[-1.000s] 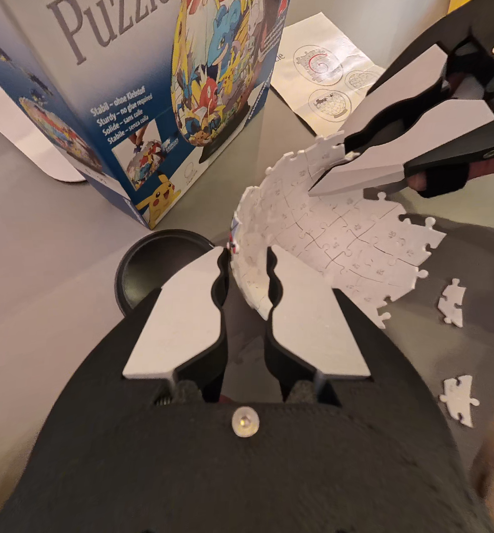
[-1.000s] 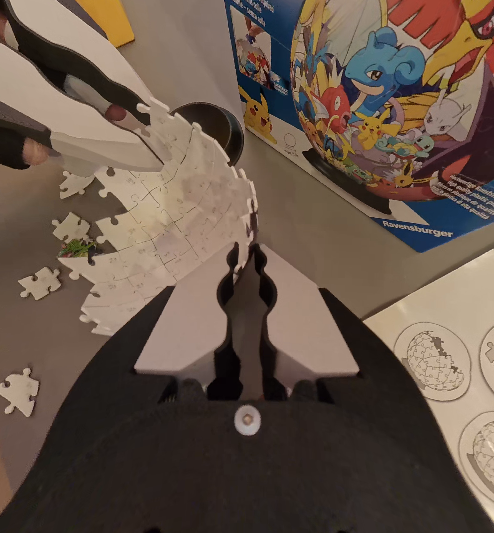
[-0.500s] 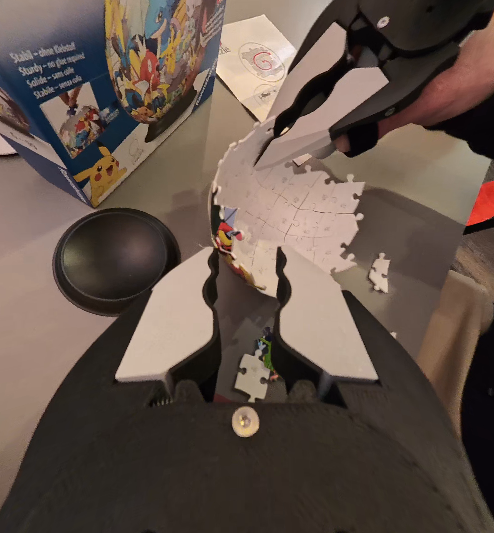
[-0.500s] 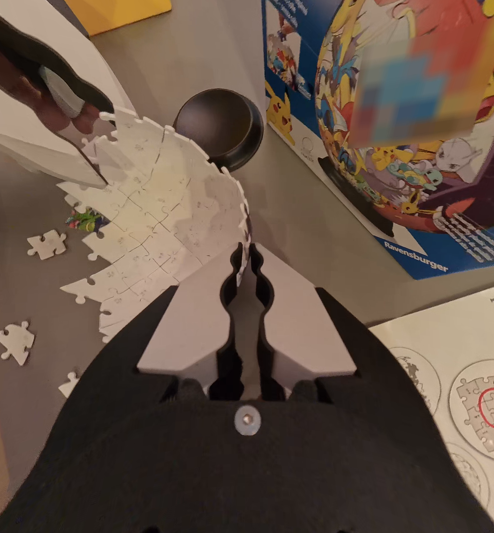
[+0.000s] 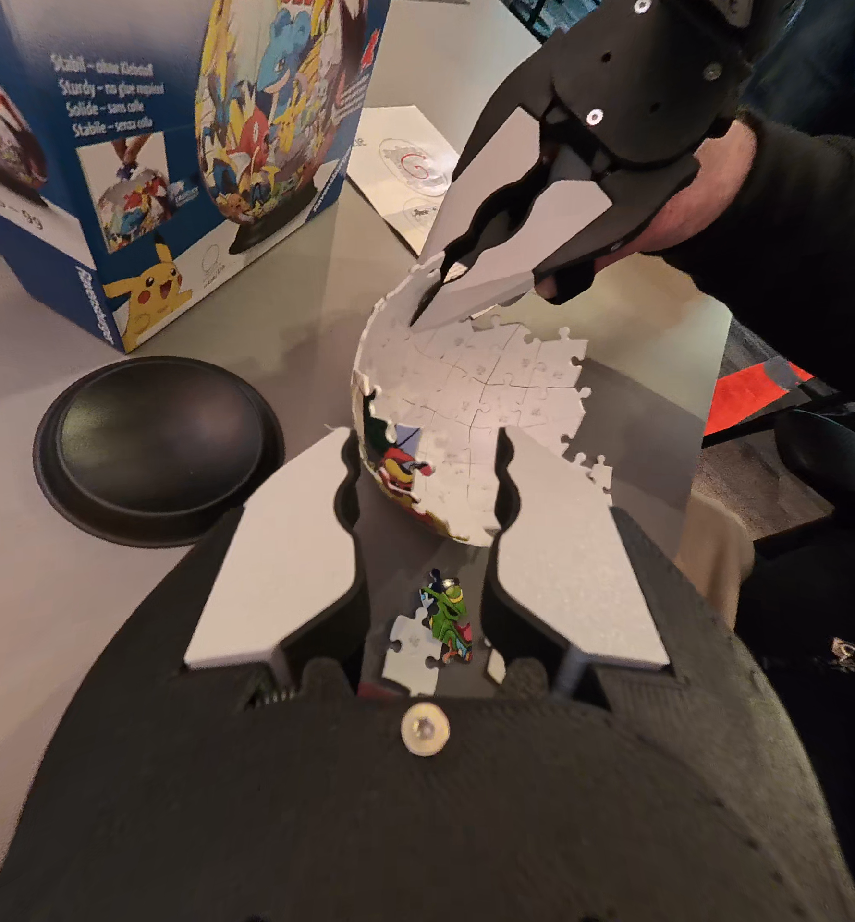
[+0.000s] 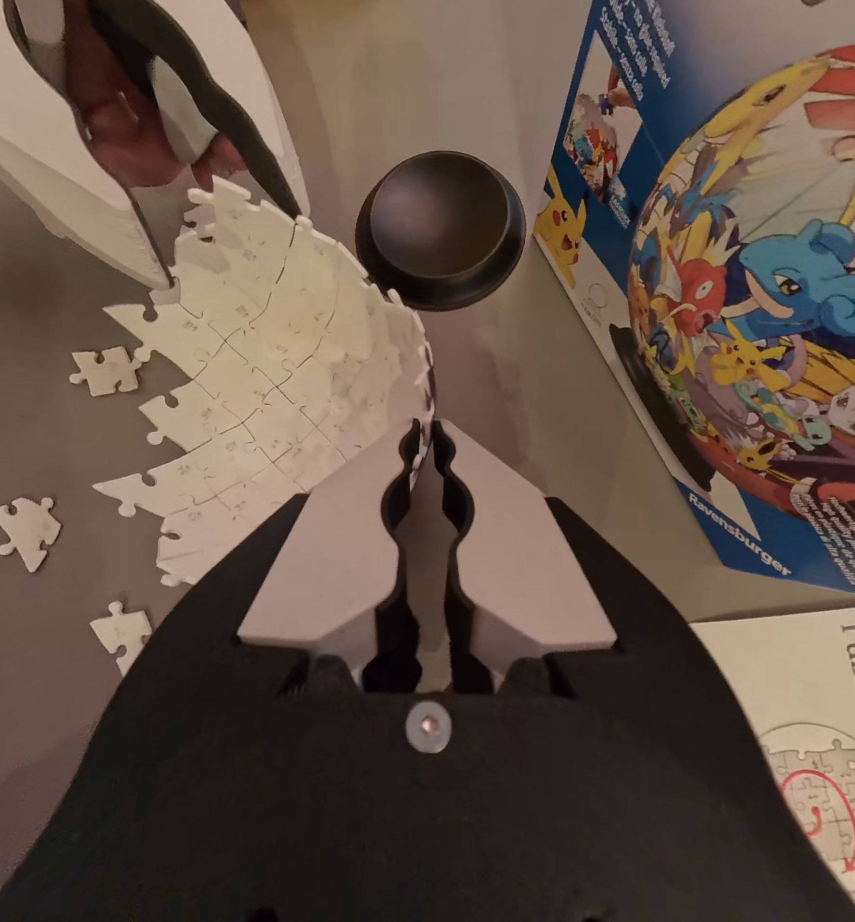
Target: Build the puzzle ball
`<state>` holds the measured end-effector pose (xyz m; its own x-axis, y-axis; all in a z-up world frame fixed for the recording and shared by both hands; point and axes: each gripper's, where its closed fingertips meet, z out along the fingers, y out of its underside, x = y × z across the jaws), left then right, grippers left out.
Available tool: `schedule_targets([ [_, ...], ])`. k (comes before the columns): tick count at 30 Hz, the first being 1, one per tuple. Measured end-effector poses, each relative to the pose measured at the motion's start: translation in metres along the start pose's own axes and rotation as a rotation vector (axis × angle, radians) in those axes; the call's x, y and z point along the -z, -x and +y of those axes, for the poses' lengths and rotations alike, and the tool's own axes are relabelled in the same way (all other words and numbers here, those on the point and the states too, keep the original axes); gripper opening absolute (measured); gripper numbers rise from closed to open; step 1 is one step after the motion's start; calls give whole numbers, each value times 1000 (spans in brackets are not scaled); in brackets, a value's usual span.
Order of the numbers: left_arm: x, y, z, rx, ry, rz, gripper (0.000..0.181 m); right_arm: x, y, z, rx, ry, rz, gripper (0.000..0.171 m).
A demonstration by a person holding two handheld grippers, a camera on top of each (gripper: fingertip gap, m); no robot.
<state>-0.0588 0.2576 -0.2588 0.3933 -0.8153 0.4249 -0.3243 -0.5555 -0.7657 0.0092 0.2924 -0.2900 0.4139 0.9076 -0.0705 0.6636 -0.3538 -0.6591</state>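
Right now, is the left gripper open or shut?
Open. In its own view the left gripper has a wide gap between its fingers, with the shell at their tips and loose pieces visible through the gap.

One half-built puzzle ball (image 6: 286,379), one black stand (image 6: 440,229), one box (image 6: 745,299), perhaps five loose pieces (image 6: 106,371) (some hidden).

Bare table (image 5: 41,623) lay open at 9 o'clock. The black stand (image 5: 158,449) and box (image 5: 116,149) blocked 11 o'clock; loose pieces (image 6: 26,531) littered the other side.
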Motion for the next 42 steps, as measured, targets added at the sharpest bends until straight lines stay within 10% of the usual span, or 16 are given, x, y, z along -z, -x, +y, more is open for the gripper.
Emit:
schedule_targets([
  [1,-1,-1,1,1,8,3,51,0,1,0,4,1,0,3],
  [21,-1,-15,15,1,9,-12,47,90,40,45,-10,-93,130,31],
  [42,0,-37,22,-1,-32,-40,43,34,131,113,243,-7,-83,12],
])
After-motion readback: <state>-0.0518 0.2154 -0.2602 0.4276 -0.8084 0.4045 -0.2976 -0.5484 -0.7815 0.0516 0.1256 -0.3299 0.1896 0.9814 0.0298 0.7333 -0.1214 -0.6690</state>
